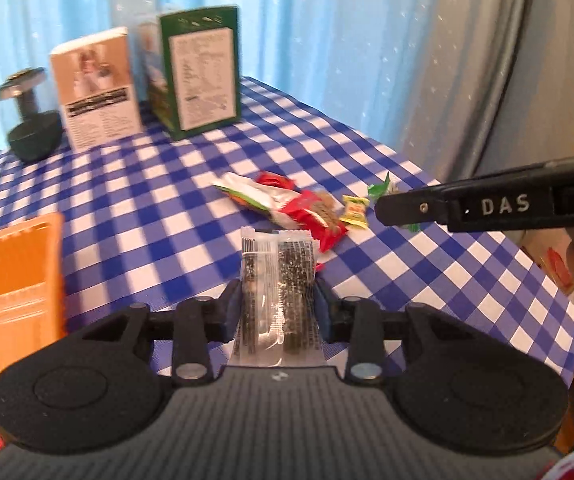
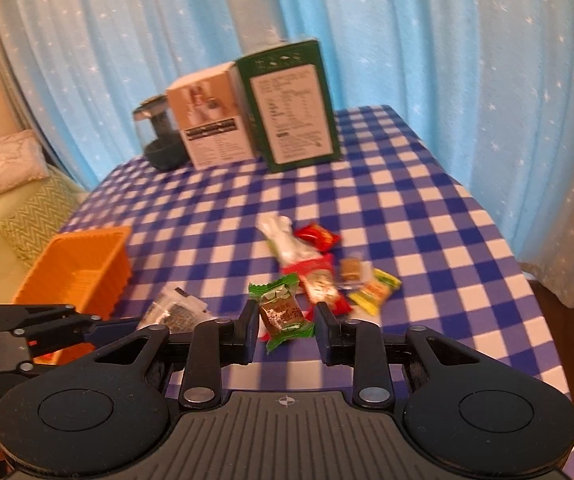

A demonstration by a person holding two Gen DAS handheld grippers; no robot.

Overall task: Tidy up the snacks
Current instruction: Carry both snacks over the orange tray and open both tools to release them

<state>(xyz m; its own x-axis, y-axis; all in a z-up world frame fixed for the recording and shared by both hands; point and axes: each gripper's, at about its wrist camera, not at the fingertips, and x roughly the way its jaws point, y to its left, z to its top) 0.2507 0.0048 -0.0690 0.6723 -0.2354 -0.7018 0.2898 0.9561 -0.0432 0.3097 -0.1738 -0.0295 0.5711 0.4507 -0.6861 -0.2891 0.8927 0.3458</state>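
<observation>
My left gripper (image 1: 279, 296) is shut on a clear packet of two dark sesame bars (image 1: 277, 276), held off the checked cloth. My right gripper (image 2: 287, 320) is shut on a green-wrapped candy (image 2: 281, 312). In the left wrist view the right gripper (image 1: 383, 206) reaches in from the right, with the green candy (image 1: 381, 188) peeking out at its tip. In the right wrist view the left gripper (image 2: 127, 322) shows at the lower left with the clear packet (image 2: 175, 310). A pile of snacks (image 2: 315, 272) in red, white and yellow wrappers lies mid-table. An orange basket (image 2: 75, 272) stands at the left.
A green box (image 2: 291, 104), a beige box (image 2: 211, 116) and a dark glass jar (image 2: 159, 136) stand at the table's far edge before blue curtains. The blue checked table (image 2: 427, 208) drops off at the right. A sofa with a pillow (image 2: 7, 160) lies beyond the left side.
</observation>
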